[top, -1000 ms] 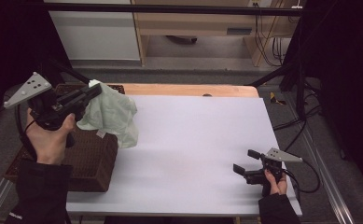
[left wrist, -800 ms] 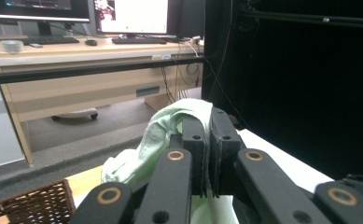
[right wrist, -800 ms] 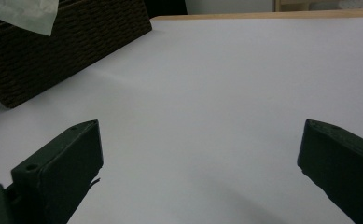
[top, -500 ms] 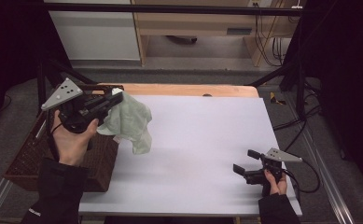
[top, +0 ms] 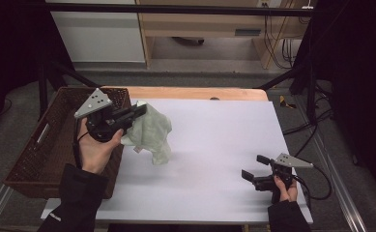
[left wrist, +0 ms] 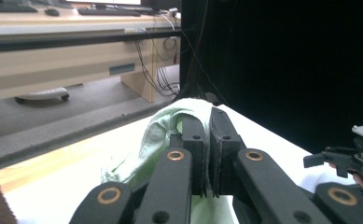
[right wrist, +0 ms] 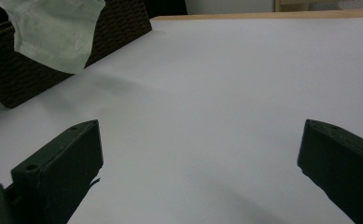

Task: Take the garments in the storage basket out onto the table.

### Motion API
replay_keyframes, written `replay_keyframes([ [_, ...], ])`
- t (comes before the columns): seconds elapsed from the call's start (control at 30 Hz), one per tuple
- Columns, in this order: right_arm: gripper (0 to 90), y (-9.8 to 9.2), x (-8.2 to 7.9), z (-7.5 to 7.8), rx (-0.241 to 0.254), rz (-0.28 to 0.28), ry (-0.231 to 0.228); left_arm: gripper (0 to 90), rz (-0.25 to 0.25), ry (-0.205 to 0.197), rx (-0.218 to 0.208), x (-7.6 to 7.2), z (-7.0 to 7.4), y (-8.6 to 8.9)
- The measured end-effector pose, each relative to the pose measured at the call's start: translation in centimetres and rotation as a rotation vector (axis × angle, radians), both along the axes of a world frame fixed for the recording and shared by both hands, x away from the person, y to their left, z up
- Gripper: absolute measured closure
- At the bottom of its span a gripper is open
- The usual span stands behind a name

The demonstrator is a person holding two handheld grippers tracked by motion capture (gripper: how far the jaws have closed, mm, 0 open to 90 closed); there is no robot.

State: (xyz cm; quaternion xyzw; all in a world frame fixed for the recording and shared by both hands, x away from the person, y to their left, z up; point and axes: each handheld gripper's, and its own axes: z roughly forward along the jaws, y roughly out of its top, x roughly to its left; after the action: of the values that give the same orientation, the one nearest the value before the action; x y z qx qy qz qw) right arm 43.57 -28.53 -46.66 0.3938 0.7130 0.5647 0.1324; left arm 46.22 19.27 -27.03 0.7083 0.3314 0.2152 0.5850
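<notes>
High view: left gripper is raised at the table's left, jaws clamped on a hanging cloth beside the basket; right gripper rests near-right, jaws wide apart.

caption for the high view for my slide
Left gripper carries a pale green cloth over the white table; right gripper rests open.
</notes>
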Motion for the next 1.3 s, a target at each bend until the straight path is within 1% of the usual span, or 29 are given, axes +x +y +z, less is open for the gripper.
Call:
replay_keyframes([
  [0.13, 0.7, 0.0, 0.0, 0.0, 0.0, 0.002, -0.002, 86.2, -0.016, 0.018, 0.013, 0.3, -0.8, -1.0],
  [0.33, 0.7, 0.0, 0.0, 0.0, 0.001, 0.001, -0.001, 86.1, -0.039, 0.04, 0.015, 0.6, -1.9, -2.3],
  [0.37, 0.7, 0.0, 0.0, 0.0, 0.001, 0.001, -0.001, 86.1, -0.039, 0.04, 0.015, 0.6, -1.9, -2.3],
  [0.43, 0.7, 0.0, 0.0, 0.0, 0.001, 0.0, 0.001, 86.1, -0.051, 0.049, 0.017, 0.8, -2.4, -3.0],
  [0.47, 0.7, 0.0, 0.0, 0.0, 0.001, 0.0, 0.001, 86.1, -0.051, 0.049, 0.017, 0.8, -2.4, -3.0],
  [0.6, 0.7, 0.0, 0.0, 0.0, 0.0, 0.001, 0.0, 86.1, -0.066, 0.065, 0.022, 0.9, -3.4, -3.9],
  [0.63, 0.7, 0.0, 0.0, 0.0, 0.0, 0.001, 0.0, 86.1, -0.066, 0.065, 0.022, 0.9, -3.4, -3.9],
  [0.67, 0.7, 0.0, 0.0, 0.0, -0.001, 0.001, 0.0, 86.1, -0.071, 0.073, 0.022, 1.0, -3.8, -4.2],
  [0.77, 0.7, 0.0, 0.0, 0.0, 0.0, 0.001, 0.0, 86.1, -0.077, 0.079, 0.027, 1.1, -4.1, -4.5],
  [0.93, 0.7, 0.0, 0.0, 0.0, 0.001, 0.001, -0.001, 86.1, -0.093, 0.104, 0.04, 1.2, -5.4, -5.3],
  [0.97, 0.7, 0.0, 0.0, 0.0, 0.001, 0.001, -0.001, 86.1, -0.093, 0.104, 0.04, 1.2, -5.4, -5.3],
  [1.03, 0.7, 0.0, 0.0, 0.0, 0.0, 0.0, 0.002, 86.1, -0.101, 0.116, 0.052, 1.3, -6.2, -5.8],
  [1.1, 0.7, 0.0, 0.0, 0.0, 0.0, 0.0, 0.001, 86.1, -0.103, 0.12, 0.053, 1.3, -6.5, -5.9],
  [1.13, 0.7, 0.0, 0.0, 0.0, -0.001, 0.001, 0.0, 86.1, -0.107, 0.13, 0.055, 1.3, -7.0, -6.0],
  [1.17, 0.7, 0.0, 0.0, 0.0, -0.001, 0.001, 0.0, 86.0, -0.107, 0.13, 0.055, 1.3, -7.0, -6.0],
  [1.2, 0.7, 0.0, 0.0, 0.0, 0.001, 0.001, -0.001, 86.1, -0.111, 0.14, 0.06, 1.4, -7.5, -6.2],
  [1.23, 0.7, 0.0, 0.0, 0.0, 0.001, 0.001, -0.001, 86.1, -0.111, 0.14, 0.06, 1.4, -7.5, -6.2],
  [1.3, 0.7, 0.0, 0.0, 0.0, -0.001, 0.0, 0.0, 86.0, -0.117, 0.152, 0.062, 1.4, -8.2, -6.4],
])
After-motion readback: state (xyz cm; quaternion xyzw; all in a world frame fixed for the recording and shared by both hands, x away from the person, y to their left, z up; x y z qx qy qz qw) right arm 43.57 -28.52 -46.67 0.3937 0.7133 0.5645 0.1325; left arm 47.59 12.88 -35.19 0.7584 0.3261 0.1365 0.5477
